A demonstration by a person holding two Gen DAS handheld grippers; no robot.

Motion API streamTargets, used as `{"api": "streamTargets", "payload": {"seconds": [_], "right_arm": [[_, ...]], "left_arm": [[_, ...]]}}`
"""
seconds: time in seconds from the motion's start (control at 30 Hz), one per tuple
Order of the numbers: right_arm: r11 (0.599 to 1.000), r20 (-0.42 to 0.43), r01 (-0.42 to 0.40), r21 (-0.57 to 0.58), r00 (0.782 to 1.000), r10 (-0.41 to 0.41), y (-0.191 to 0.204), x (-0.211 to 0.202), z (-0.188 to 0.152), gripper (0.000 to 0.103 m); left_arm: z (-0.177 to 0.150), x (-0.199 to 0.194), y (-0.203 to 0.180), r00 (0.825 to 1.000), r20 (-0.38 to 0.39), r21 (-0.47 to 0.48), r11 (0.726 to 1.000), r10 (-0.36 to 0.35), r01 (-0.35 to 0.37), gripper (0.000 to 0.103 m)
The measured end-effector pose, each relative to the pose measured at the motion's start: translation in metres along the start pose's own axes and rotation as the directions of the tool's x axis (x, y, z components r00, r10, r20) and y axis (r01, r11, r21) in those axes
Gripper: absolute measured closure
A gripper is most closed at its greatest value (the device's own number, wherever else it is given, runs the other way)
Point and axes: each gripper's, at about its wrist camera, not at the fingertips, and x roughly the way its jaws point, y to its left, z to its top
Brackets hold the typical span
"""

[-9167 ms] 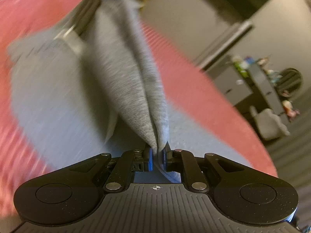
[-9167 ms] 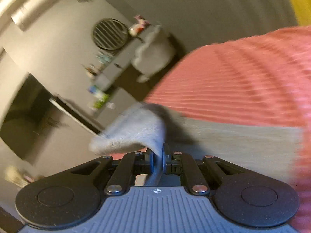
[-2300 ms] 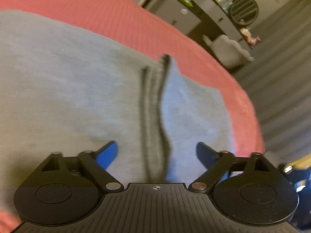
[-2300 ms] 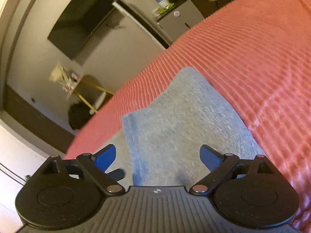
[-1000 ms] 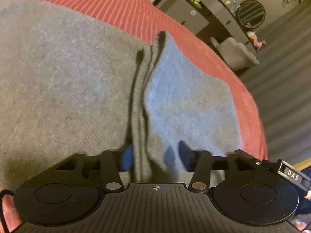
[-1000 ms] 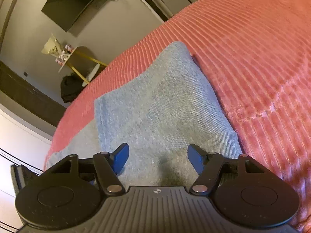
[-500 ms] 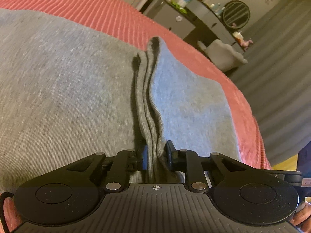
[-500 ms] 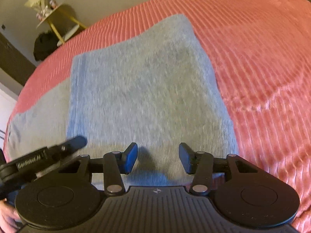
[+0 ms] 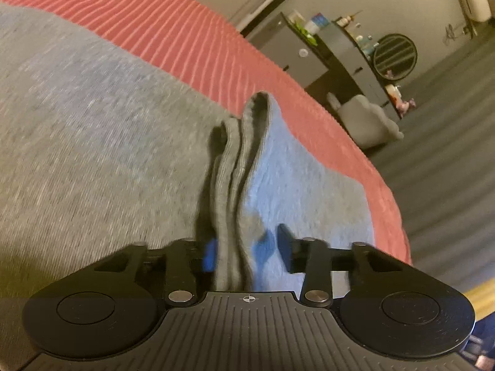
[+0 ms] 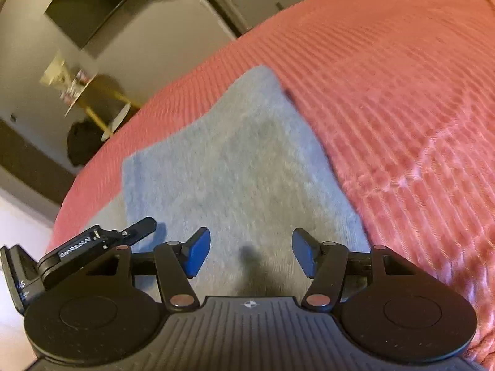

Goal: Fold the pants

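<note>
The left gripper (image 9: 246,252) stands partly spread around a raised fold of the grey knit pants (image 9: 92,142). The right gripper (image 10: 251,255) gapes wide above them on the ribbed red bedspread (image 10: 402,92)

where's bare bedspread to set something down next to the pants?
Right wrist view: the red ribbed bedspread is bare right of and beyond the folded grey pants. Left wrist view: a bare strip runs past the pants' far edge. Crowded at the pants' near edge: both hand-held grippers, left, right.

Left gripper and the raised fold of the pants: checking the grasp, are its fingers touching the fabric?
Cannot tell. In the blurred left wrist view the left gripper is open around the fold of the pants; contact with either finger is unclear.
</note>
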Motion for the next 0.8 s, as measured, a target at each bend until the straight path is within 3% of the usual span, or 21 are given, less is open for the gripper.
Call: {"api": "streamTargets", "payload": {"seconds": [0.07, 0.27, 0.47, 0.53, 0.63, 0.8], "right_arm": [[1.0, 0.009, 0.008, -0.015, 1.0, -0.008, 0.002, 0.002, 0.0, 0.042], [0.999, 0.046, -0.044, 0.019, 0.998, 0.043, 0.0, 0.003, 0.002, 0.034], [0.994, 0.083, -0.092, 0.063, 0.993, 0.086, -0.005, 0.001, 0.0, 0.034], [0.995, 0.057, -0.08, 0.061, 0.995, 0.077, -0.004, 0.007, 0.001, 0.034], [0.997, 0.04, -0.063, 0.041, 0.997, 0.062, 0.001, 0.013, 0.001, 0.034], [0.999, 0.039, -0.042, 0.013, 0.998, 0.041, 0.01, 0.018, 0.001, 0.034]], "left_arm": [[-0.001, 0.001, 0.0, 1.0, -0.004, 0.016, 1.0, 0.0, 0.0, 0.085], [0.013, -0.015, -0.009, 0.999, -0.01, 0.043, 0.998, -0.053, 0.053, 0.087], [0.033, -0.041, -0.008, 0.999, 0.015, 0.073, 0.997, 0.028, -0.029, 0.087], [0.035, -0.038, 0.003, 0.995, -0.019, 0.075, 0.993, 0.097, -0.095, 0.086], [0.032, -0.026, 0.016, 0.991, -0.073, 0.033, 0.993, 0.114, -0.111, 0.084], [0.028, -0.028, 0.003, 0.987, -0.019, 0.08, 0.984, 0.159, -0.157, 0.076]]}}
